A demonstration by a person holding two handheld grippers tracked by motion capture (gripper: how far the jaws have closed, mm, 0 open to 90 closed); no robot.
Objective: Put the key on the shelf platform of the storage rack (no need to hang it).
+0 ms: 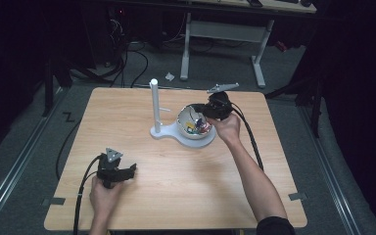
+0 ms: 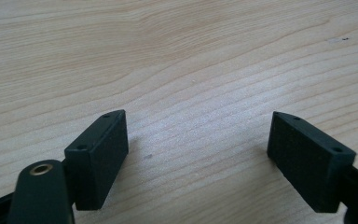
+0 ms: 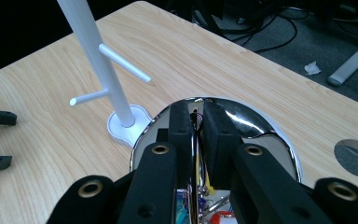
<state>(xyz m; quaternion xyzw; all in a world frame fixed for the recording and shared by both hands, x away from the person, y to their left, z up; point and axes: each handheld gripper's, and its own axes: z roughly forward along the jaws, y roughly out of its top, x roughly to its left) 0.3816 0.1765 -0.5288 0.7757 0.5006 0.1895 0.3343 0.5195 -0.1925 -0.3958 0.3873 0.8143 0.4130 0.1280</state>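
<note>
Right now the shiny metal bowl (image 1: 196, 128) sits on the round end of a white stand (image 1: 162, 131), near the middle of the wooden table (image 1: 142, 196), a bit toward the far side. It is tipped up on its side, so its open mouth faces the tall white post (image 1: 153, 105). Inside it are small things in many colours (image 1: 198, 126), too little to name. The right gripper (image 1: 214, 110) has the bowl by its rim: in the right gripper view the two black jaws are squeezed nearly together with the thin shiny edge (image 3: 196, 154) between them. So I think the step in hand is holding the bowl by its rim, maybe to tip it or lift it off the stand. The left gripper (image 1: 127, 171) is well apart, down at the near left part of the table. Its jaws are wide open with nothing between them, just bare wood below. The next move needs a firm pinch, because a smooth rim can slip. It should also go slow, so the little things do not spill out, and so the bowl does not bump the two thin pegs (image 3: 123, 61) sticking out of the post.
</note>
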